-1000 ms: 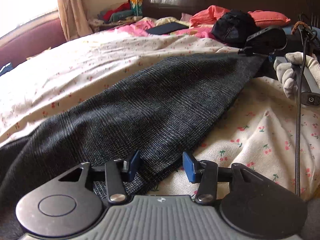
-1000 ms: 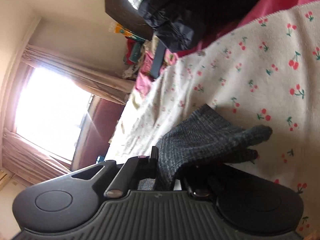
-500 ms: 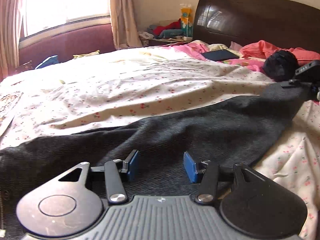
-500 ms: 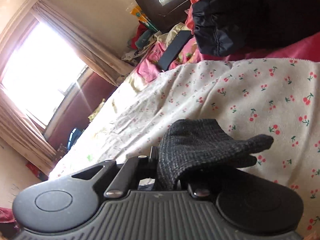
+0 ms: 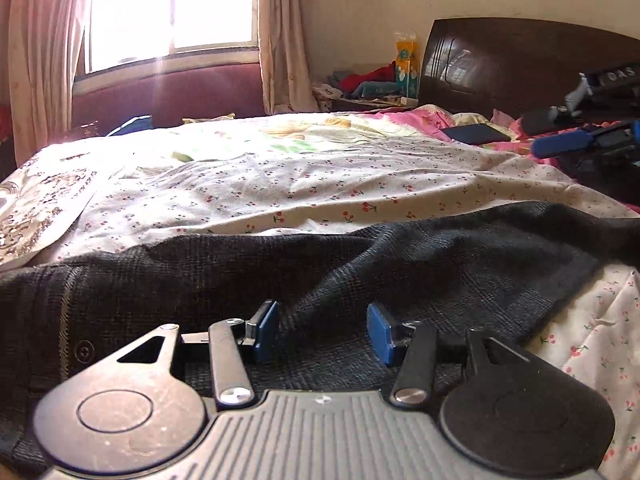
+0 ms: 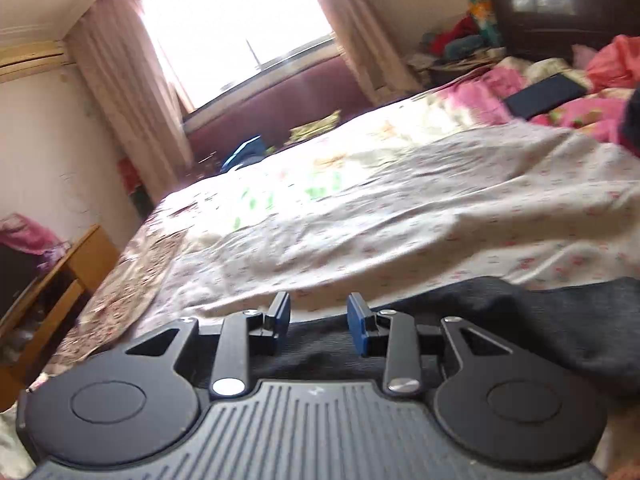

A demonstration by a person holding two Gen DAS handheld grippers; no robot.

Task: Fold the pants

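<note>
Dark grey checked pants [image 5: 360,272] lie stretched across the cherry-print bedsheet [image 5: 320,184], waistband with a button at the left. My left gripper [image 5: 323,330] is open and empty, low over the pants near the waist. My right gripper [image 6: 319,322] is open and empty, just above the pants' far edge [image 6: 520,320]. The right gripper also shows at the right edge of the left wrist view [image 5: 580,140], raised above the leg end.
A dark headboard [image 5: 520,60] stands at the back right, with pink bedding and a black flat device [image 5: 476,133] below it. A window with curtains [image 5: 168,4] is behind the bed. A wooden stand [image 6: 60,280] is at the bed's left side.
My right gripper has let go of the pants' leg end and opened, swinging left over the bed. My left gripper has turned left toward the waistband and stayed open.
</note>
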